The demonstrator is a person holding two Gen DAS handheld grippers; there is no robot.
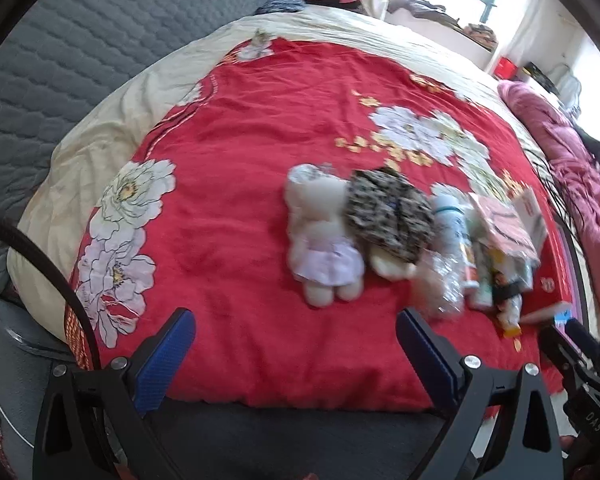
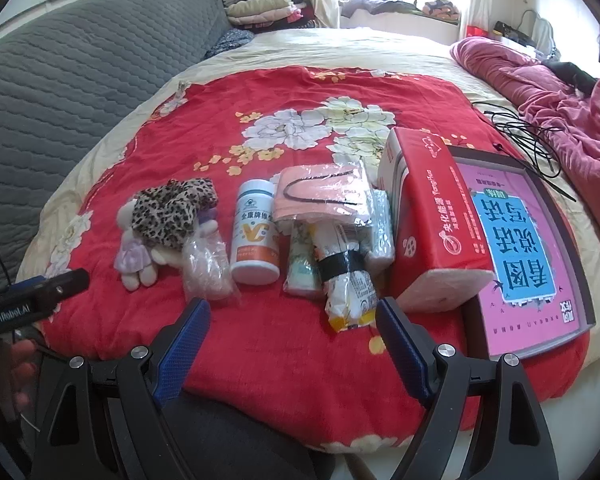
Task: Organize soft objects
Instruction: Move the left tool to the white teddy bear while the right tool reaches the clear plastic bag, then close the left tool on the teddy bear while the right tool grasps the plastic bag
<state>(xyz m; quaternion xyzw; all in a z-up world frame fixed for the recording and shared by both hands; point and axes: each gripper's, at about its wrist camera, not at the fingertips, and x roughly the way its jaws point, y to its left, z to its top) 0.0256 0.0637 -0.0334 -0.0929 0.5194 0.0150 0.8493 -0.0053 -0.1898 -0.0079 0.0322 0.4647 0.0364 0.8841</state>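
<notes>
A white plush doll in a lilac dress (image 1: 320,240) (image 2: 134,254) lies on the red flowered blanket (image 1: 240,184) (image 2: 260,360). A leopard-print soft piece (image 1: 388,212) (image 2: 168,216) lies against its right side. A pink cloth in clear wrap (image 2: 320,196), a crumpled clear bag (image 2: 206,268) (image 1: 444,284) and a red tissue pack (image 2: 428,216) lie further right. My left gripper (image 1: 296,340) is open and empty, short of the doll. My right gripper (image 2: 292,328) is open and empty, near a taped packet (image 2: 346,280).
A white pill bottle (image 2: 256,232) (image 1: 452,224) stands between bag and cloth. A pink and blue book (image 2: 524,256) lies at the right. Black cables (image 2: 528,140) and a pink quilt (image 2: 560,92) lie beyond it. A grey padded headboard (image 2: 60,80) is at the left.
</notes>
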